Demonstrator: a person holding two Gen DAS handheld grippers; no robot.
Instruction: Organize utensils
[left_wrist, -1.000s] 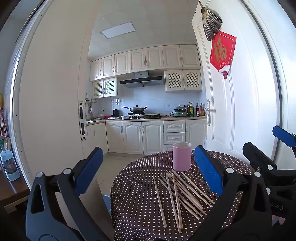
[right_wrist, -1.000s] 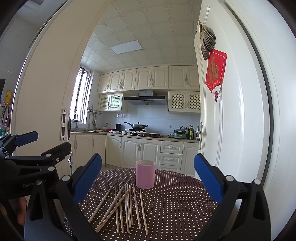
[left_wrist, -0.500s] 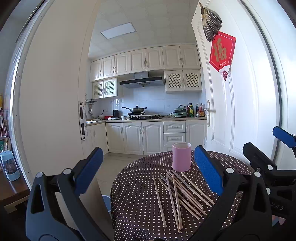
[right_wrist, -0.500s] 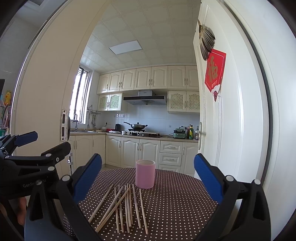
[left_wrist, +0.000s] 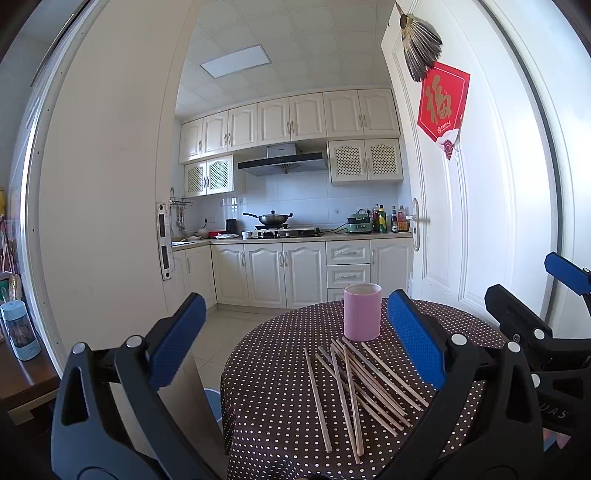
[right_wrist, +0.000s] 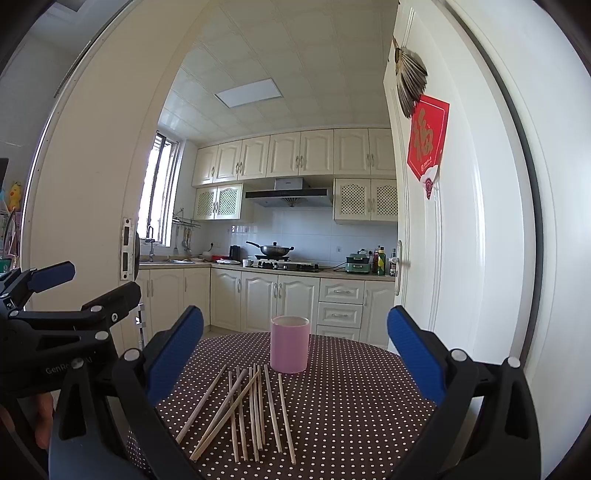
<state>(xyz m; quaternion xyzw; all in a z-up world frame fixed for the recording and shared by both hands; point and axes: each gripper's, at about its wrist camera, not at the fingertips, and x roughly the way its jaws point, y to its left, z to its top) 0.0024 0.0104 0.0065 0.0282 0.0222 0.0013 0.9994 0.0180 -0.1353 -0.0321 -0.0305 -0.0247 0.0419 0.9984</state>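
Observation:
Several wooden chopsticks (left_wrist: 354, 387) (right_wrist: 251, 410) lie loose and crossed on a round table with a brown polka-dot cloth (left_wrist: 273, 373) (right_wrist: 351, 395). Behind them stands an upright pink cup (left_wrist: 362, 312) (right_wrist: 289, 344). My left gripper (left_wrist: 295, 332) hovers open above the table's left edge, nothing between its blue pads. My right gripper (right_wrist: 295, 343) is open too, held back from the chopsticks with the cup framed between its fingers. Each gripper shows at the edge of the other's view: the right one (left_wrist: 535, 295), the left one (right_wrist: 85, 291).
A white door (left_wrist: 461, 221) with a red hanging stands close behind the table on the right. A white wall panel (left_wrist: 103, 221) is to the left. Beyond lies a kitchen with cabinets (left_wrist: 295, 273) and a wok (left_wrist: 271, 218). A small bottle (left_wrist: 20, 330) sits on a wooden surface, far left.

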